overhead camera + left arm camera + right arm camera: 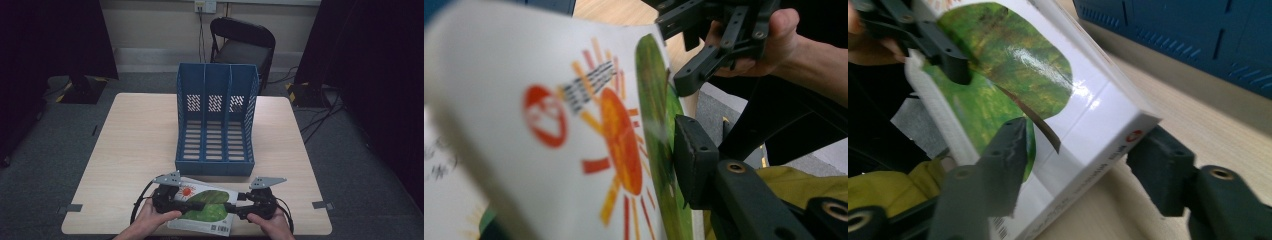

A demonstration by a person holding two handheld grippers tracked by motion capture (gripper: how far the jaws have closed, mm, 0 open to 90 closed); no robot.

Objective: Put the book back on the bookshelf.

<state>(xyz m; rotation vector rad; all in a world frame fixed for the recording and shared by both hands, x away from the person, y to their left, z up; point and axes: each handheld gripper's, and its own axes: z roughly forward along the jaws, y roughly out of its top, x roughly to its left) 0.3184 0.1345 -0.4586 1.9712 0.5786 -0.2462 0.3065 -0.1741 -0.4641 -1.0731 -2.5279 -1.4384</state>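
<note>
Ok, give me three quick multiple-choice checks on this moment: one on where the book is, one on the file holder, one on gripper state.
1. The book lies: A inside the holder; B at the table's near edge, in front of the holder; C on the chair.
2. The blue file holder has: A two slots; B three; C five.
3. The right gripper's jaws: A straddle the book's corner; B are shut, holding nothing; C grip the holder.

B, it sits nearer than the holder. B, two dividers show. A, one jaw stands either side of the corner.
</note>
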